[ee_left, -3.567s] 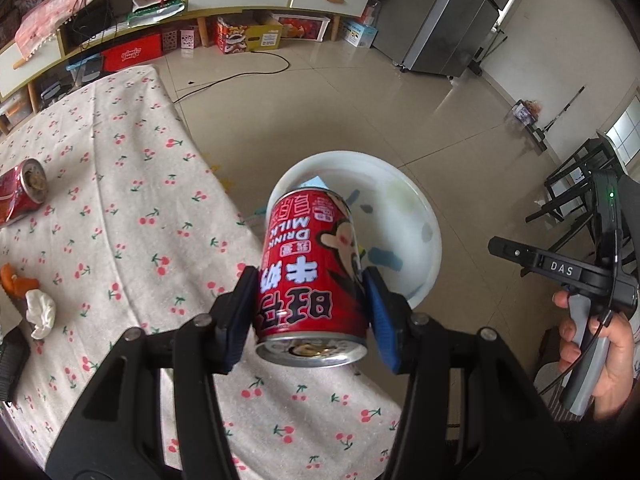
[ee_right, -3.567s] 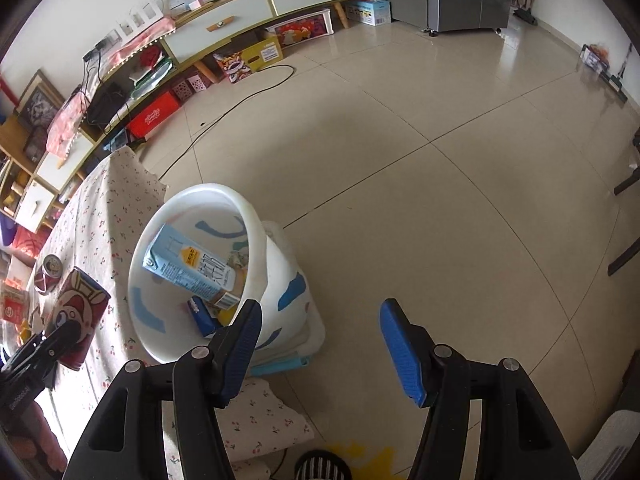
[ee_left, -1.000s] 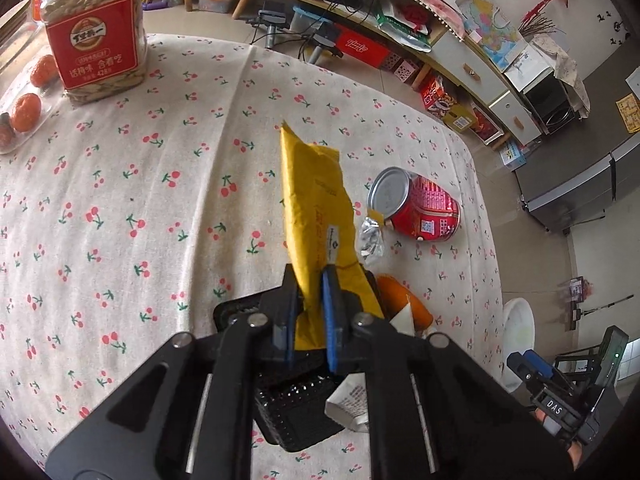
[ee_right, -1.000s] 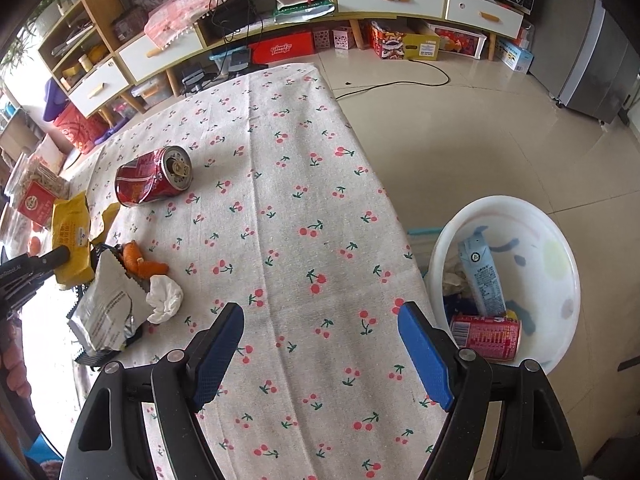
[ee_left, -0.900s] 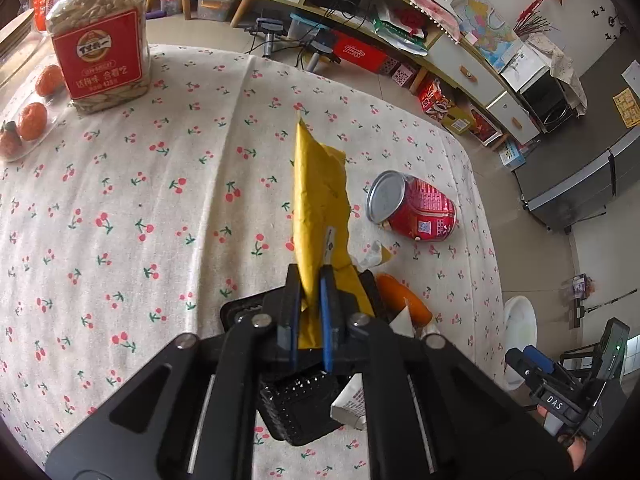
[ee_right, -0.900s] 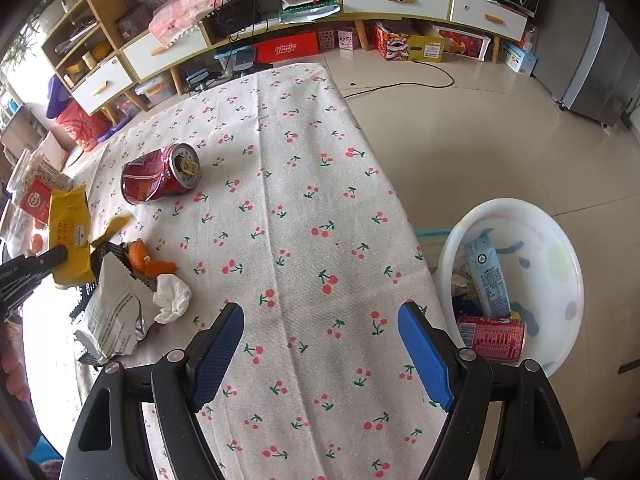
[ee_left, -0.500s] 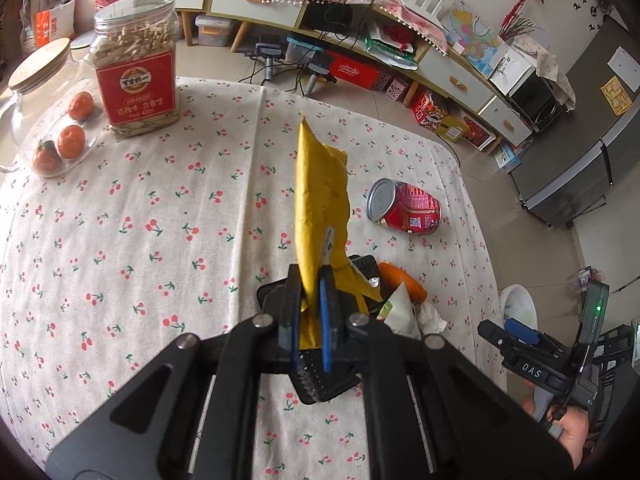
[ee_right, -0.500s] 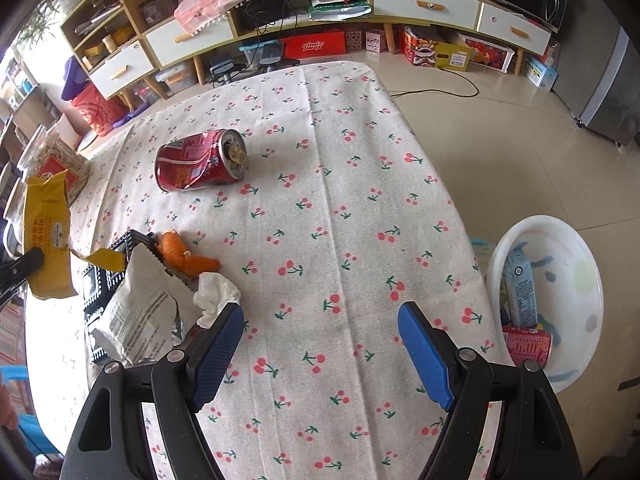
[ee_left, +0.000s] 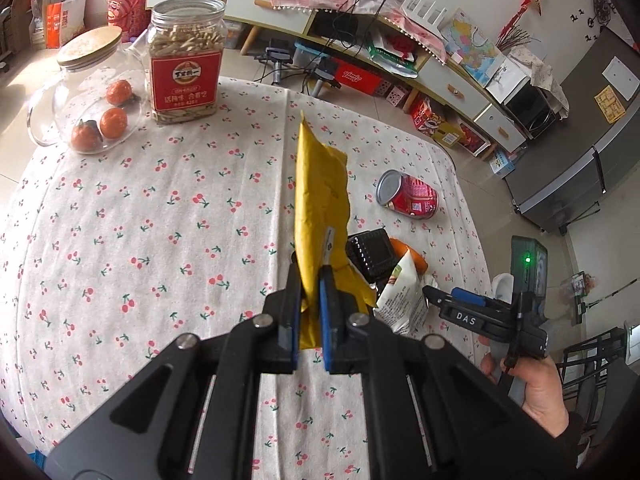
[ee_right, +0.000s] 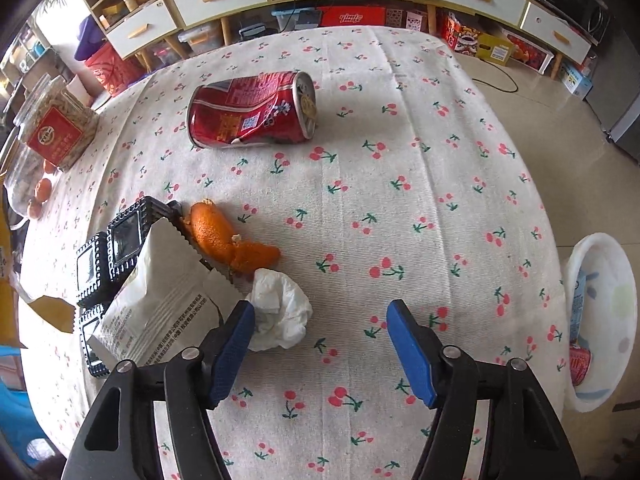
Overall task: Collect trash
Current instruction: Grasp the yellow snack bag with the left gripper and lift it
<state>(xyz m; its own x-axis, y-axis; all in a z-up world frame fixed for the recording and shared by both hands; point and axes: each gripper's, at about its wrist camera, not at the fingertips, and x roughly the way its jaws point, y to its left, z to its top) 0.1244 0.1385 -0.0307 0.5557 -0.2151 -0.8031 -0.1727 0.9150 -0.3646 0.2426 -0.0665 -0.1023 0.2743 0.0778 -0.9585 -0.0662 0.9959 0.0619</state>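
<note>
Here left hand-held gripper clamps yellow packet, lower end hidden behind pads; right hand-held gripper agape, white basin at 3 o'clock cut off.

Clear snack jar, red label, far left on cherry-print tablecloth. Glass jug holding oranges just beside it. Grey fridge far right.

White bin cropped at edge

yellow wrapper | upright (pinched) | red can | lying sideways
</note>
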